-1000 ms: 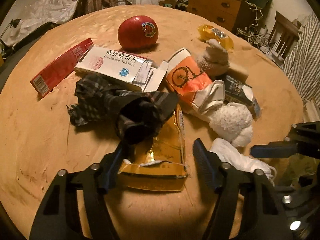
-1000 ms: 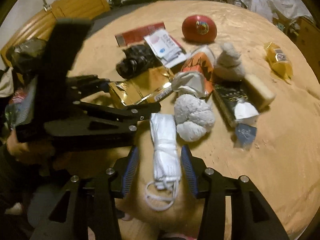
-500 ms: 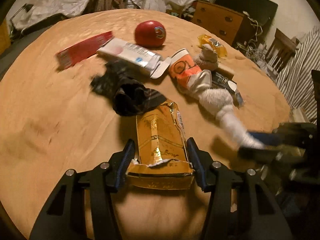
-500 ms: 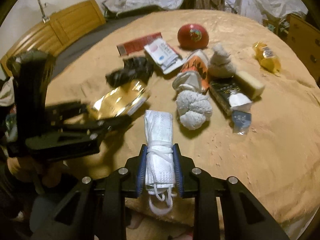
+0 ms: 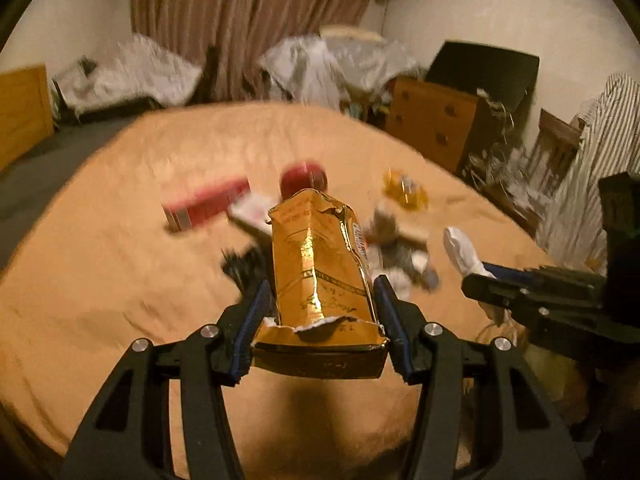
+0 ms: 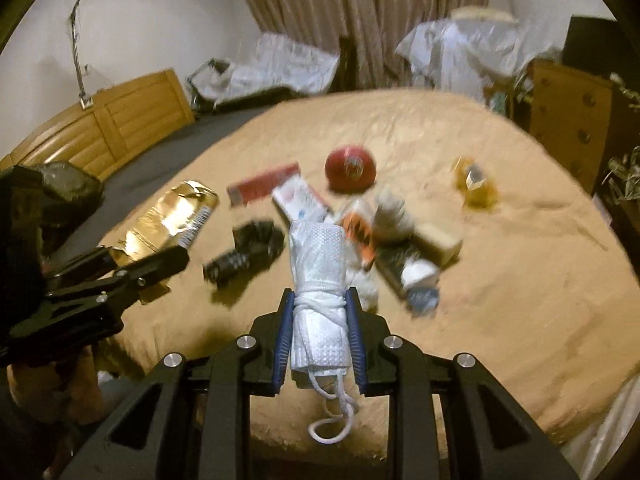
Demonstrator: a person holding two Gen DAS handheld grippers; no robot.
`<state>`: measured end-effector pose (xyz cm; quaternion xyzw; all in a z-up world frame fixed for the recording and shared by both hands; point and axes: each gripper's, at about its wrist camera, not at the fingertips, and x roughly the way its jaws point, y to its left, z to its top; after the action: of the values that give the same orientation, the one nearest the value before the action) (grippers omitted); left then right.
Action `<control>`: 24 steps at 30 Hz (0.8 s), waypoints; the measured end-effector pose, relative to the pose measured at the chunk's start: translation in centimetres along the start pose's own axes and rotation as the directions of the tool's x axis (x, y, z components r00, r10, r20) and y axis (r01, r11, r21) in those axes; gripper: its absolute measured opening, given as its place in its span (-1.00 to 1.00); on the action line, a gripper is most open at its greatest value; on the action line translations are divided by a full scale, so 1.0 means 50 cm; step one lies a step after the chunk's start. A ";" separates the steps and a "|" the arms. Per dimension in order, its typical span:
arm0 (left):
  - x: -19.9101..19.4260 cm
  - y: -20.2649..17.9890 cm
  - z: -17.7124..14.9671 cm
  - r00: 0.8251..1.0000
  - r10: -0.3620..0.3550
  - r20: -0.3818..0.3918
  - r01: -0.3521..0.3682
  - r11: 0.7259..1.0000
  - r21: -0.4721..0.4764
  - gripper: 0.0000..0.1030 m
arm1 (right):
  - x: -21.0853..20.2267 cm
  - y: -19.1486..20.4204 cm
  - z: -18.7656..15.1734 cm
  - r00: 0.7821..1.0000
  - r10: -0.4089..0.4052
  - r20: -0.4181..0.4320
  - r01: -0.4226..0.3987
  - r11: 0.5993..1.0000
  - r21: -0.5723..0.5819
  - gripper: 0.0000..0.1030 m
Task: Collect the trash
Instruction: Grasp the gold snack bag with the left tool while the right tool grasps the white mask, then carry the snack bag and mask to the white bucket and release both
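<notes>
Two pieces of trash lifted off the round table, one per gripper.

Left to right: the left gripper (image 5: 320,316) pinches the torn gold foil carton (image 5: 320,264) by its near end, long axis running straight ahead between the fingers, far end raised above the table (image 5: 100,300). The right gripper (image 6: 319,340) is pressed tight on the rolled white mask (image 6: 318,280) tied with its cord, also lengthwise along the fingers. Ahead of and below both tongs lie the red box (image 5: 206,202), red ball (image 6: 351,168) and a dark crumpled bundle (image 6: 244,256), nearer the left gripper. No bin shows.
</notes>
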<state>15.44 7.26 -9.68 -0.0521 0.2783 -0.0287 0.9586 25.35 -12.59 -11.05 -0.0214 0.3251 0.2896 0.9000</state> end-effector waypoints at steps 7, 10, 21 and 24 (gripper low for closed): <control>-0.077 -0.080 0.040 0.978 0.119 0.174 -0.128 0.991 0.040 0.00 | -0.121 0.035 0.037 0.973 -0.106 0.203 0.119 0.991 -0.055 -0.48; -0.092 -0.114 0.040 0.966 0.152 0.207 -0.163 0.986 0.040 0.00 | -0.160 0.050 0.035 0.951 -0.153 0.270 0.175 0.983 -0.061 -0.48; -0.111 -0.139 0.041 0.950 0.199 0.241 -0.205 0.979 0.001 0.00 | -0.210 0.055 0.017 0.935 -0.185 0.304 0.205 0.978 -0.035 -0.48; -0.112 -0.145 0.041 0.951 0.194 0.239 -0.202 0.979 0.007 0.00 | -0.211 0.053 0.018 0.935 -0.184 0.304 0.204 0.978 -0.034 -0.48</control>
<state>11.65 0.72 -4.14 -0.0120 0.1650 0.0696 0.9838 17.89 -15.51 -3.67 -0.0387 0.1717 0.2096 0.9618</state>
